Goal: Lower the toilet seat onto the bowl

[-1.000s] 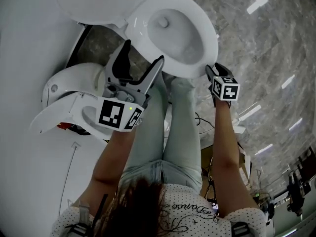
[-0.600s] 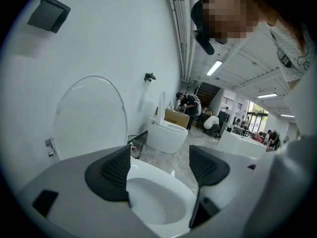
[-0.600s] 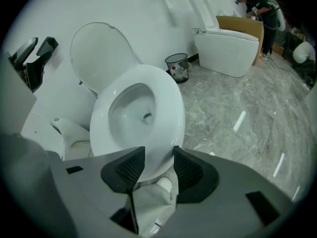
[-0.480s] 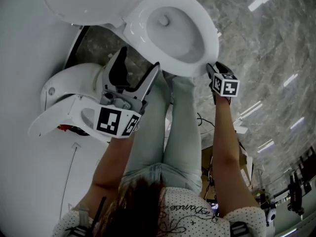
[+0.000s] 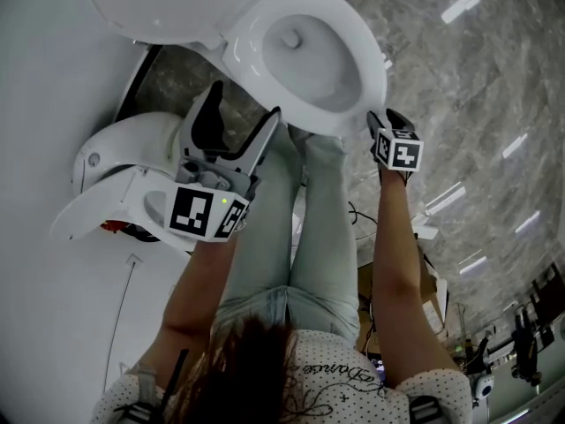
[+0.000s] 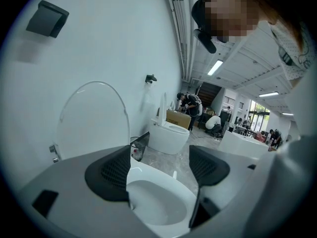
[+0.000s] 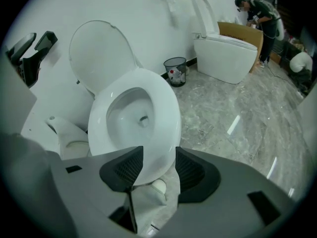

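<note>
Toilet seat [image 7: 166, 118] looks down on bowl [image 5: 309, 60], front edge loose btwn R hand-held gripper [image 7: 158, 162] jaws, just been opening; L hand-held gripper [image 6: 161, 165] wide apart, empty; prob. only pull-back left.

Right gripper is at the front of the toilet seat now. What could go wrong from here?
1. The right gripper, whose jaws have just been opening, has the front edge of the toilet seat showing in its gap. Whether the seat already rests flat is unclear, so it might drop and slam.
2. The lid stands upright behind. A knock may bring it down on that gripper.
</note>
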A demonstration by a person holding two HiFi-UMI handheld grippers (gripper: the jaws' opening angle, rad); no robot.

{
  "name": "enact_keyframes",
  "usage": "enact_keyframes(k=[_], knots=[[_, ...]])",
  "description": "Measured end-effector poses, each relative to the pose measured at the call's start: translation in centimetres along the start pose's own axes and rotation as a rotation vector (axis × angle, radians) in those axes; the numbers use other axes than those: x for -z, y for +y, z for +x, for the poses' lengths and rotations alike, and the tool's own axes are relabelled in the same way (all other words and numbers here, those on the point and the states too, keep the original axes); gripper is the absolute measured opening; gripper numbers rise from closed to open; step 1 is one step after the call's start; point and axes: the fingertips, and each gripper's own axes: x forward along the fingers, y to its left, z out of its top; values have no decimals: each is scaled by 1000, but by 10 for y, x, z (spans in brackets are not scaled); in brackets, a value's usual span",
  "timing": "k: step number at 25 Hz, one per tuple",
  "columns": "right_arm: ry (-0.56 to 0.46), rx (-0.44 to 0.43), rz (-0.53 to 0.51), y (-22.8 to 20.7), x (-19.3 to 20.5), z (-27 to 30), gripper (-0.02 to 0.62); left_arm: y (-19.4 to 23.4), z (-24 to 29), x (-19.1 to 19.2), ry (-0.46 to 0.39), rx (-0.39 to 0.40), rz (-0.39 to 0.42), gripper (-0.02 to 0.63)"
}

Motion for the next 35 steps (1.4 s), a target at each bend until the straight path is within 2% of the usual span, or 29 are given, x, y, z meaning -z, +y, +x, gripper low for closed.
enact_keyframes(k=[3, 6, 10, 17, 23, 31, 35], knots=[[-78, -21, 16, 13, -27, -30, 215, -7, -6, -18, -13, 5, 3, 368], [-146, -53, -23, 34, -59, -67, 201, -11, -11, -39, -13, 1, 12, 368], [-257, -80, -31, 55, -96, -118, 138, -13, -22, -75, -37, -24, 24, 336], [-395, -76, -59, 91, -141, -197, 60, -21, -47, -133, -103, -19, 49, 324], [-472, -88, -75, 114, -168, -248, 21, -30, -69, -169, -143, -10, 61, 316], [-594, -115, -114, 151, -200, -316, 12, -35, -102, -210, -188, -1, 69, 313], [-680, -164, -110, 173, -223, -359, 12, -39, -115, -232, -198, 9, 99, 262]])
